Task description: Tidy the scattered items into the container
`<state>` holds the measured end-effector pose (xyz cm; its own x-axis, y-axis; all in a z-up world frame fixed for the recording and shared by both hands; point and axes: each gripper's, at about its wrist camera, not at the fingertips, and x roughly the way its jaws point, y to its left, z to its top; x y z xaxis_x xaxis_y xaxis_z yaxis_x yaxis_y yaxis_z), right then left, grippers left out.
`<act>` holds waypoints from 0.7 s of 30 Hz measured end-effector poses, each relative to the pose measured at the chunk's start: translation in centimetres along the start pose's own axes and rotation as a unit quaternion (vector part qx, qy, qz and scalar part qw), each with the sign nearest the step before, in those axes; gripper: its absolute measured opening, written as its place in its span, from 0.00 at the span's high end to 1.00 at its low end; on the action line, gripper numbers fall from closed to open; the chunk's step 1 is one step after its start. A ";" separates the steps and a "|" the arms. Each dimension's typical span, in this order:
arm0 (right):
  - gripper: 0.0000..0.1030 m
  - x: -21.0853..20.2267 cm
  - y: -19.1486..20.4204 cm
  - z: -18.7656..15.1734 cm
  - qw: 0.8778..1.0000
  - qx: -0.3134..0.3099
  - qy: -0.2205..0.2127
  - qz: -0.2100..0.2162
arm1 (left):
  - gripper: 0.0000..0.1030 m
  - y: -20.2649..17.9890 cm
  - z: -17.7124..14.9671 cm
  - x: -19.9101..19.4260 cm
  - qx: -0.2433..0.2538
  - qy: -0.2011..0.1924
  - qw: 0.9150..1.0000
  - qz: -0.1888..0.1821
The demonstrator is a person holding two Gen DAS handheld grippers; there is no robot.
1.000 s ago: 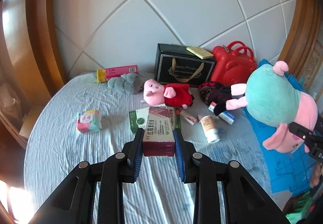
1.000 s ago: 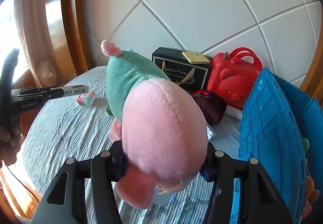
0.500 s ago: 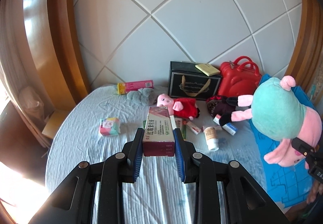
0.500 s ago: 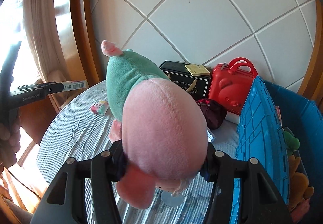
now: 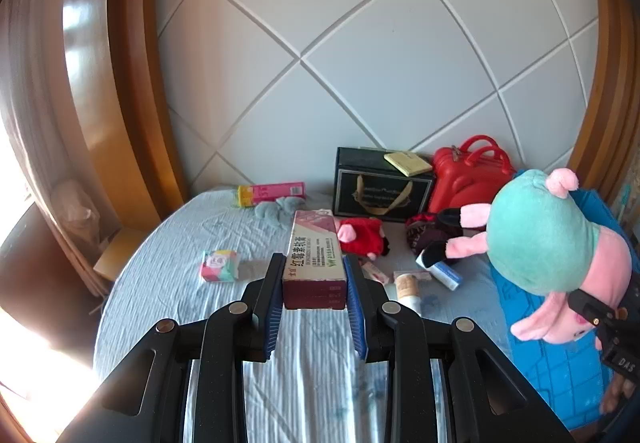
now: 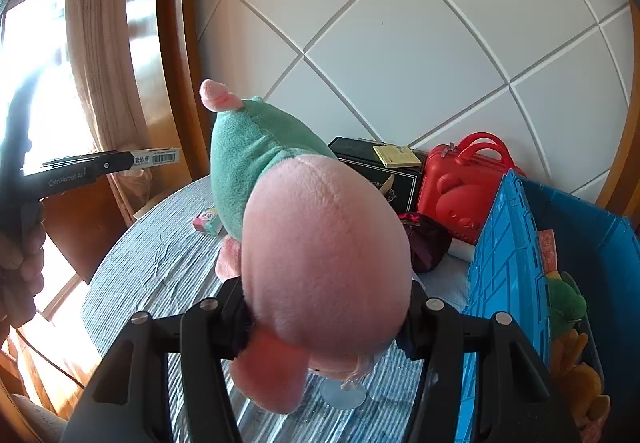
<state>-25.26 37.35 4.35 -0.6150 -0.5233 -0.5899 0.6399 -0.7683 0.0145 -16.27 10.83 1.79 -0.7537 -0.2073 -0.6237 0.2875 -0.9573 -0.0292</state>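
My left gripper [image 5: 315, 279] is shut on a long maroon and white medicine box [image 5: 314, 259], held in the air above the bed. In the right wrist view that same box [image 6: 154, 157] sticks out at the far left. My right gripper [image 6: 324, 319] is shut on the pink head of a large pig plush in a teal dress [image 6: 304, 227], lifted beside the blue crate [image 6: 504, 263]; the left wrist view shows this plush [image 5: 556, 239] hanging over the crate [image 5: 560, 355]. Inside the crate lie a green and an orange toy.
On the pale blue bed sheet [image 5: 168, 255] lie a tissue pack [image 5: 219, 264], a grey plush [image 5: 276, 209], a pink box [image 5: 272, 192], a small red pig plush [image 5: 360, 235], a white bottle [image 5: 408, 289] and small boxes. A black gift box [image 5: 380, 185] and red case [image 5: 468, 179] stand by the headboard.
Both grippers have risen with their loads; the bed and its items look smaller and farther below. The pig plush now hangs closer to the crate, whose inside has come into view.
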 end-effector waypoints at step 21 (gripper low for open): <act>0.47 -8.0 -9.5 -0.4 0.997 0.040 -0.056 -0.040 | 0.73 -12.1 2.0 -2.9 0.044 -0.019 0.997 -0.054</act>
<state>-26.19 48.99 8.61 -0.7122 -0.4941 -0.4986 0.5510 -0.8336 0.0390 -18.76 22.59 5.54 -0.8004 -0.1075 -0.5897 0.1509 -0.9882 -0.0247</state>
